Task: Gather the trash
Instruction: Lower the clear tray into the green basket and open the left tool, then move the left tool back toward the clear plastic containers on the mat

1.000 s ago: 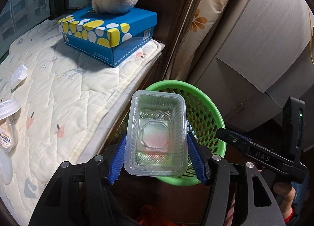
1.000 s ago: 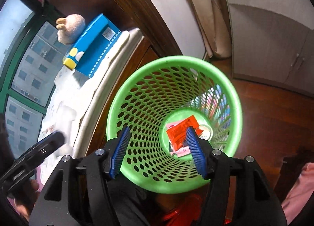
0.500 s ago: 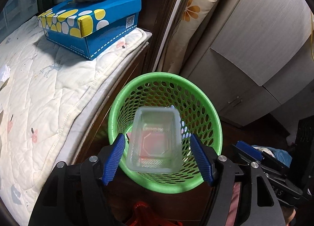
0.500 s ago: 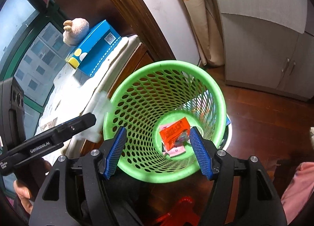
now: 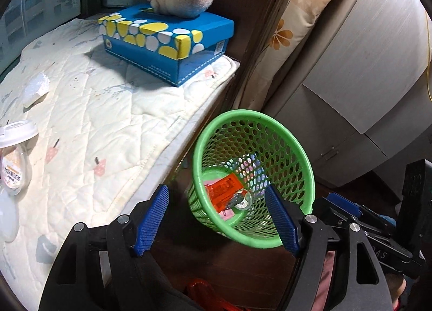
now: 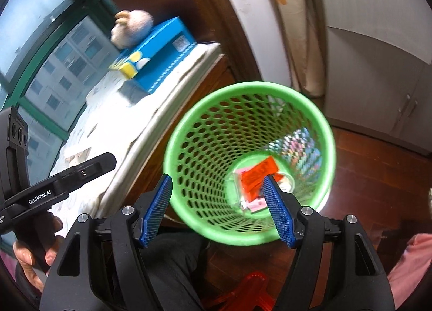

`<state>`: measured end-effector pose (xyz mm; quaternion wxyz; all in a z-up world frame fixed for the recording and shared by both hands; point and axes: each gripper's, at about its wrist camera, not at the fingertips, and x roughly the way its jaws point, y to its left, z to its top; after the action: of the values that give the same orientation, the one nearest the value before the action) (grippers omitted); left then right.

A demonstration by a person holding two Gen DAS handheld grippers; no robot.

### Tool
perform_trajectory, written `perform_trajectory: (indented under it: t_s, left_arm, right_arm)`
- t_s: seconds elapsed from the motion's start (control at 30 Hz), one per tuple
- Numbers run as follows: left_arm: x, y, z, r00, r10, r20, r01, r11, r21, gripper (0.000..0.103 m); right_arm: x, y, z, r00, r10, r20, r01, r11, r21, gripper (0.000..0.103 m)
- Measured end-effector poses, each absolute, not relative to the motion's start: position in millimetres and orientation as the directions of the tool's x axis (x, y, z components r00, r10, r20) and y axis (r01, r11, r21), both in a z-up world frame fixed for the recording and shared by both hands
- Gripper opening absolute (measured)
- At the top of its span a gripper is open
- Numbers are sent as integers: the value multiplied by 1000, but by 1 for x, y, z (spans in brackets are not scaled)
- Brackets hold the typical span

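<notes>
The green mesh basket (image 5: 253, 176) stands on the floor against the bed (image 5: 89, 127), tilted toward the cameras. An orange wrapper (image 5: 224, 192) and a clear plastic container (image 6: 237, 189) lie at its bottom. More trash lies on the bed: a lidded cup (image 5: 13, 159) and a crumpled white scrap (image 5: 35, 89).

Left tongs (image 5: 216, 219): jaws wide apart, nothing held. Right tongs (image 6: 217, 209): jaws wide apart, nothing held, above the basket.

Risks:
- A knock from either tongs may tip the light, unheld basket and spill the contents.
- A side squeeze may crush the cup or pop its lid.

left gripper (image 5: 216, 219): black frame | blue ribbed pads | silver screws
</notes>
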<state>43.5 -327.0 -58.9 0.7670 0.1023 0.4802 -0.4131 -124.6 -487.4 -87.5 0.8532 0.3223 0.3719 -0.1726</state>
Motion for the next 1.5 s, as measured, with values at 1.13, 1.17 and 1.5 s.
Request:
perform_trajectory:
  t_s: [1.13, 1.17, 1.5]
  left_arm:
    - [171, -35, -20, 579, -235, -781, 261, 961, -95, 75]
    - [179, -26, -22, 577, -223, -785, 246, 965, -94, 75]
    - [234, 30, -42, 563, -154, -812, 131, 987, -96, 75]
  right_arm:
    - [10, -343, -48, 675, 174, -717, 182, 902, 390, 77]
    - [12, -339, -47, 673, 180, -717, 175, 904, 391, 77]
    - [34, -320, -50, 648, 202, -734, 145, 914, 380, 78]
